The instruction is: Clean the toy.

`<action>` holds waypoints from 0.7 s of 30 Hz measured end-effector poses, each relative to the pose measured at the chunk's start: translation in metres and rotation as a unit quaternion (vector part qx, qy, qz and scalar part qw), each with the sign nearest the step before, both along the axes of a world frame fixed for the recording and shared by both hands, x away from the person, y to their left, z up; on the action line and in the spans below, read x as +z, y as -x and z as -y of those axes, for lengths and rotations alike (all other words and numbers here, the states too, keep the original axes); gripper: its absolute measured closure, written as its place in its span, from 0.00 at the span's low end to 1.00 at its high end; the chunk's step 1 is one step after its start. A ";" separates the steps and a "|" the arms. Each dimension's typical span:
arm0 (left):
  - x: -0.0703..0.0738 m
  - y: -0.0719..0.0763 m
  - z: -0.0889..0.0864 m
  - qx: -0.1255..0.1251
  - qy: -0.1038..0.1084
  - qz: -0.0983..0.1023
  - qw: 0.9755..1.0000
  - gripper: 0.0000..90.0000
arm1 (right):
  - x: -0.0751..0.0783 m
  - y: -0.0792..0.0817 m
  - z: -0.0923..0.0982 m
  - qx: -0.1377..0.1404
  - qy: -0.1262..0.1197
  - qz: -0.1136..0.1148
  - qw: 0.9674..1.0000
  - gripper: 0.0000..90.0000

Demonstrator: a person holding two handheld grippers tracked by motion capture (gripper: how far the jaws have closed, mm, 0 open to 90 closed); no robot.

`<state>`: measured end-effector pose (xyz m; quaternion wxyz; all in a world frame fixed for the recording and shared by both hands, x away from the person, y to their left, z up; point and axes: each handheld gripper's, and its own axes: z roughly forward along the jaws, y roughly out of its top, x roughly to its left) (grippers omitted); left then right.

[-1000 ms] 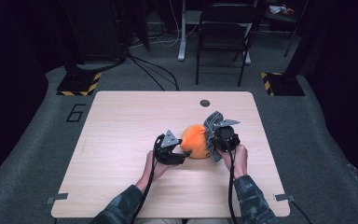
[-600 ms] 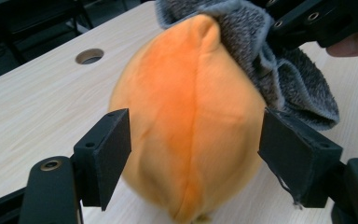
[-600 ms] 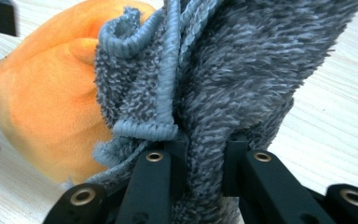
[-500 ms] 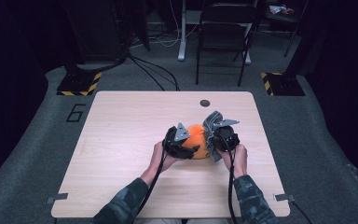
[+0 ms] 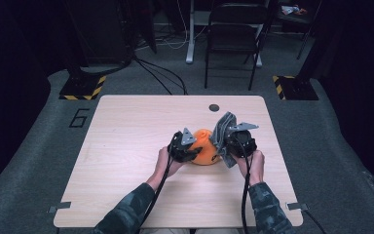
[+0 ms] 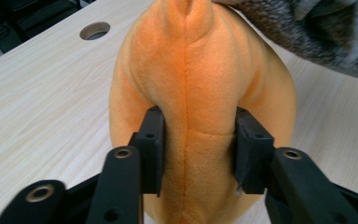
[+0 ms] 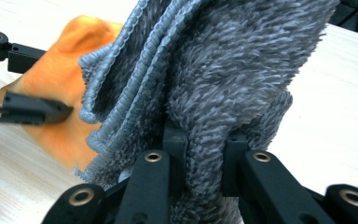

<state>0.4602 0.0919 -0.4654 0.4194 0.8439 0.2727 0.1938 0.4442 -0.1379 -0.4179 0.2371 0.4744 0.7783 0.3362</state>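
I have the orange plush toy (image 6: 200, 116) lying near the middle of the wooden table (image 5: 126, 146), and my left gripper (image 6: 199, 149) has just been closing on it: the two pads now press into its seamed end from either side, denting the pile, so it is clamped there. I grip it at this narrower part because the fat body would be too wide to pinch securely (a judgement, not something I can prove).

My right gripper (image 7: 205, 158) is squeezed tight on a fold of the grey fluffy cloth (image 7: 223, 79), whose ribbed edge stands up and drapes against the toy's right side. From the high view, the cloth (image 5: 222, 132) touches the orange toy (image 5: 204, 146) between my left gripper (image 5: 187, 148) and right gripper (image 5: 233, 144). I hold the cloth lifted by a bunched fold, I think, so that it can be drawn over or off the toy while the other hand steadies it.

No container is on the table; there is just a round hole (image 5: 214, 107) near its far edge, with nothing in it.
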 end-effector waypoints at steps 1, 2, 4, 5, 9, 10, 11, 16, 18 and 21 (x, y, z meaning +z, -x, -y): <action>-0.002 0.000 -0.003 0.007 0.014 -0.004 1.000 0.70 | 0.001 0.001 0.001 -0.002 -0.002 0.002 1.000 0.86; -0.003 -0.001 -0.006 0.010 0.027 -0.007 1.000 0.72 | 0.002 0.003 0.003 -0.001 0.001 0.003 1.000 0.86; -0.005 -0.001 -0.012 0.018 0.046 -0.013 0.999 0.75 | 0.002 0.005 0.005 -0.002 0.005 0.004 1.000 0.86; -0.005 -0.001 -0.014 0.021 0.057 -0.014 0.998 0.76 | 0.003 0.007 0.007 -0.005 0.008 0.003 1.000 0.86; -0.004 0.000 -0.019 0.023 0.081 -0.023 0.996 0.78 | 0.006 0.012 0.018 -0.015 0.011 0.009 1.000 0.86; -0.004 0.000 -0.018 0.026 0.089 -0.023 0.995 0.78 | 0.006 0.013 0.020 -0.020 0.011 0.007 1.000 0.86; -0.002 0.000 -0.018 0.023 0.092 -0.023 0.995 0.78 | 0.006 0.013 0.024 -0.022 0.013 0.009 1.000 0.86; 0.003 0.004 -0.018 0.018 0.116 -0.033 0.992 0.79 | 0.003 0.015 0.039 -0.040 0.018 0.002 0.999 0.86; 0.007 0.006 -0.019 0.015 0.124 -0.035 0.992 0.79 | 0.001 0.016 0.045 -0.048 0.019 -0.001 0.999 0.86; 0.015 0.011 -0.020 0.013 0.139 -0.036 0.990 0.79 | -0.001 0.018 0.052 -0.059 0.025 -0.001 0.998 0.86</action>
